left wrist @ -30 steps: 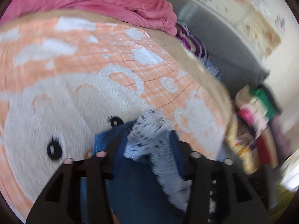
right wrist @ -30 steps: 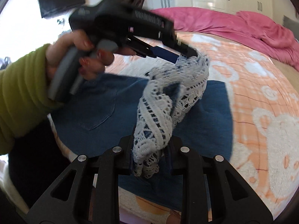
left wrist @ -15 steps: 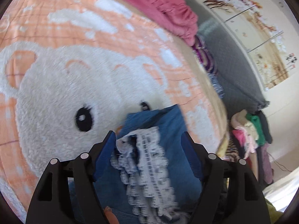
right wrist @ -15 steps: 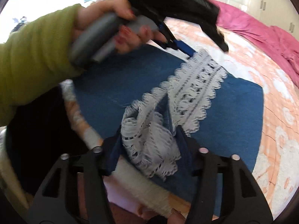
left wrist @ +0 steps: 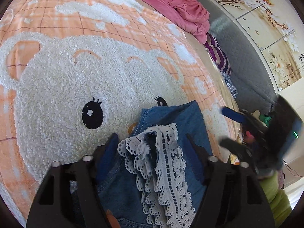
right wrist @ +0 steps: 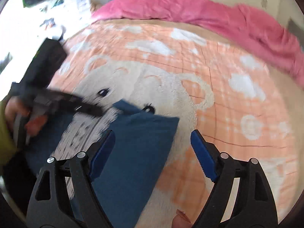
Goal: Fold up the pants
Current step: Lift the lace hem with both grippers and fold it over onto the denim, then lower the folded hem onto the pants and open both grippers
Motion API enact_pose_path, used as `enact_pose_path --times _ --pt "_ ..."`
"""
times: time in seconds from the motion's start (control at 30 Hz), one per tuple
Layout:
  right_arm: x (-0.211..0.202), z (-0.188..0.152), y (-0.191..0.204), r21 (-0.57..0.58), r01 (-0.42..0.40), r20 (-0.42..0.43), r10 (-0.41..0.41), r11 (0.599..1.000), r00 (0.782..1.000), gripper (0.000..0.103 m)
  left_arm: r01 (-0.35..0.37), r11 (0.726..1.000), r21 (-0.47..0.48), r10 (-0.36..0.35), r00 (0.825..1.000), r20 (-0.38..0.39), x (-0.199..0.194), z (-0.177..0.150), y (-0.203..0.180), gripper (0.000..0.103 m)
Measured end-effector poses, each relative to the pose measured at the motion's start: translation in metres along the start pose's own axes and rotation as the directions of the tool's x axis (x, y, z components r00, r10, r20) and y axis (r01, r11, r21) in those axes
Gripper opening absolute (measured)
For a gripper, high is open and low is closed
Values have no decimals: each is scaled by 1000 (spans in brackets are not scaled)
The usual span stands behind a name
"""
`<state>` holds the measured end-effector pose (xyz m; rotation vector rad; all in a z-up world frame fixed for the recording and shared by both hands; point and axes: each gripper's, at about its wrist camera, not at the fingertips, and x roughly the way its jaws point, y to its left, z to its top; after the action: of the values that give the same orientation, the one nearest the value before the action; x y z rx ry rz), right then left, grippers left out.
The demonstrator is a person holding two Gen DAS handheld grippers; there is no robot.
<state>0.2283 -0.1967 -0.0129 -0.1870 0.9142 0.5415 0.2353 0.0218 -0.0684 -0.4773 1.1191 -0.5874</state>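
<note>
Pants of dark blue denim [left wrist: 171, 117] with a white lace hem [left wrist: 167, 163] lie folded over the white fleece bear face [left wrist: 76, 87] of the orange bed blanket. Left gripper [left wrist: 152, 144] straddles the lace bunch, jaws closing, no firm pinch evident. Right gripper [right wrist: 152, 146] is opening, empty, with denim merely beneath it. Denim looks soft yet weighty; the lace seems delicate, so gripping the sturdy stitched edge near the bear's eye [left wrist: 92, 115] seems wiser.

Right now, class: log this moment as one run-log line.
left gripper: closing, lace hem between jaws | right gripper: opening, empty | pants: on bear blanket
</note>
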Motion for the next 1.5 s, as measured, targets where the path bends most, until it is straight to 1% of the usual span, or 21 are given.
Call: enact_pose_path --times 0.03,0.07,0.13,0.3,0.33,0.37,0.4,0.47,0.63,0.7,0.77,0.9,0.93,0.97,1.07,1.13,1.2,1.27,1.3,1.4,1.5 --pt "8 -2 -9 43 -24 12 24 999 1000 75 5 1000 -2 -5 1000 -4 0 -1 0 45" --pt "15 -6 -20 100 -72 28 70 992 997 75 11 1000 -10 -11 1000 -2 -2 -2 1 43" --pt "26 -12 -33 175 -134 0 136 975 991 73 21 1000 -20 -21 1000 0 -4 -3 4 32" --pt "45 -23 -41 301 -237 -26 256 924 966 54 32 999 -24 -32 999 0 -8 -2 1 23" --pt "48 -25 -40 319 -261 -26 284 911 959 44 30 999 -26 -30 1000 3 -9 -2 0 22" --pt "51 -26 -38 328 -276 -30 302 903 953 26 30 999 -25 -30 1000 9 -12 -3 -2 21" --pt "52 -25 -38 335 -287 -28 314 897 949 20 29 999 -18 -29 999 13 -14 -4 -4 20" --pt "49 -24 -31 332 -292 -17 315 897 949 15 11 1000 7 -11 999 30 -22 -6 -11 20" --pt "30 -18 -18 273 -259 37 259 927 965 14 -58 997 43 54 995 83 -45 -12 -23 20" --pt "33 -19 -17 261 -226 28 227 939 974 18 -104 993 57 98 990 103 -51 -13 -22 20" --pt "41 -19 -14 242 -158 -8 164 957 986 24 -140 989 48 133 984 115 -53 -11 -16 20" --pt "47 -21 -13 218 -103 -40 114 971 993 30 -197 978 63 189 975 114 -51 -11 -11 20" --pt "48 -22 -14 223 -96 -44 108 970 993 37 -223 972 71 215 971 100 -47 -12 -9 20" --pt "48 -22 -15 227 -91 -42 103 970 994 40 -235 969 72 229 970 85 -43 -13 -6 20" --pt "43 -23 -17 229 -70 -35 80 971 996 44 -217 975 46 213 974 71 -43 -12 1 20" --pt "34 -23 -15 195 -26 -8 28 980 1000 49 -226 973 53 221 972 80 -47 -12 1 20" --pt "27 -21 -13 177 12 11 -14 984 1000 49 -241 968 65 236 969 77 -44 -13 -1 20" --pt "19 -21 -11 168 12 36 -18 986 999 51 -227 972 57 223 972 73 -44 -13 1 20" --pt "17 -21 -10 167 11 44 -18 986 999 51 -213 976 53 209 975 72 -43 -13 1 24" --pt "13 -22 -4 153 0 58 -9 988 998 52 -180 984 17 178 982 66 -40 -13 7 56" --pt "16 -22 7 124 -28 47 22 992 999 53 -148 989 -24 149 988 31 -29 -14 15 56"
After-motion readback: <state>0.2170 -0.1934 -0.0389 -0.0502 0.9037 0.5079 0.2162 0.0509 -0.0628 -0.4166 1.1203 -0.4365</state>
